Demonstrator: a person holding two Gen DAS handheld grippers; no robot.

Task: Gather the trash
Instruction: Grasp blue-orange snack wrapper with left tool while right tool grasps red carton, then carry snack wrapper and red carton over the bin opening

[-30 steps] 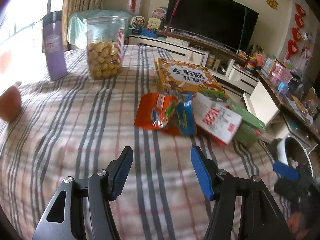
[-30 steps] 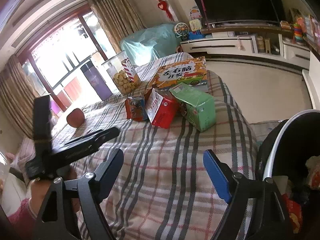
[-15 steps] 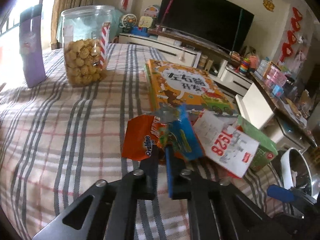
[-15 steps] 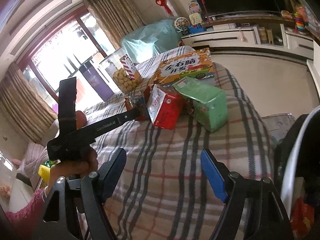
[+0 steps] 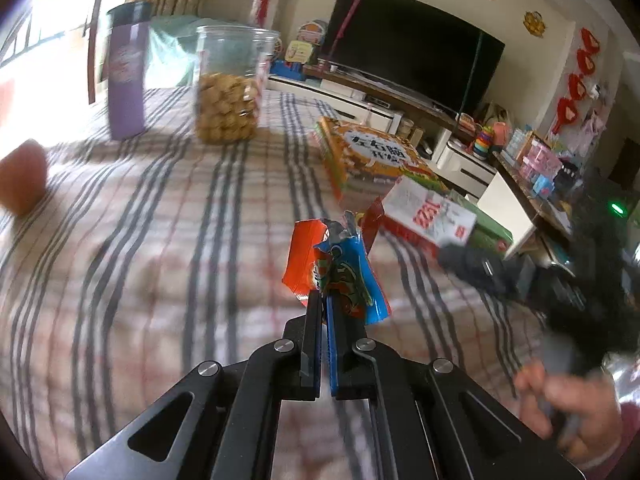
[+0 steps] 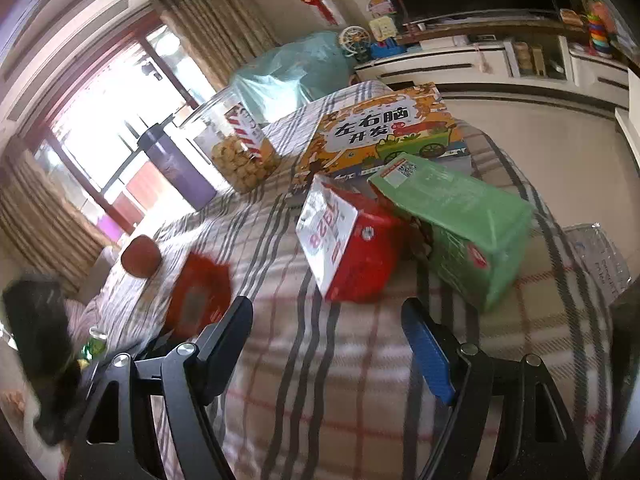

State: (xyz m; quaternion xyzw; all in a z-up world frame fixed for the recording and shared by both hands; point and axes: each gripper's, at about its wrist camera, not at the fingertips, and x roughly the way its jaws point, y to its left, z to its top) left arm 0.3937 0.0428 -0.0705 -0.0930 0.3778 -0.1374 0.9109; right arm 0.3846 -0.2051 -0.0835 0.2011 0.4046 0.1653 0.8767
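Note:
In the left wrist view my left gripper (image 5: 324, 300) is shut on crumpled snack wrappers, an orange one (image 5: 302, 256) and a blue one (image 5: 352, 276), held up off the plaid cloth (image 5: 160, 260). The orange wrapper (image 6: 198, 292) shows blurred at the left of the right wrist view. My right gripper (image 6: 326, 340) stands open above the cloth with nothing between its fingers, just short of a red-and-white carton (image 6: 348, 240) and a green box (image 6: 464, 224) lying side by side. That carton (image 5: 428, 216) lies beyond the wrappers.
An orange picture book (image 6: 384, 132) lies behind the boxes. A clear biscuit jar (image 5: 228, 92), a purple tumbler (image 5: 126, 72) and a reddish apple (image 5: 20, 176) stand farther left. A TV cabinet (image 6: 500, 64) lines the wall. A hand (image 5: 568, 400) shows bottom right.
My left gripper went from wide open to shut on the wrappers, then lifted them off the cloth. My right gripper, still open, moved closer to the red carton and green box.

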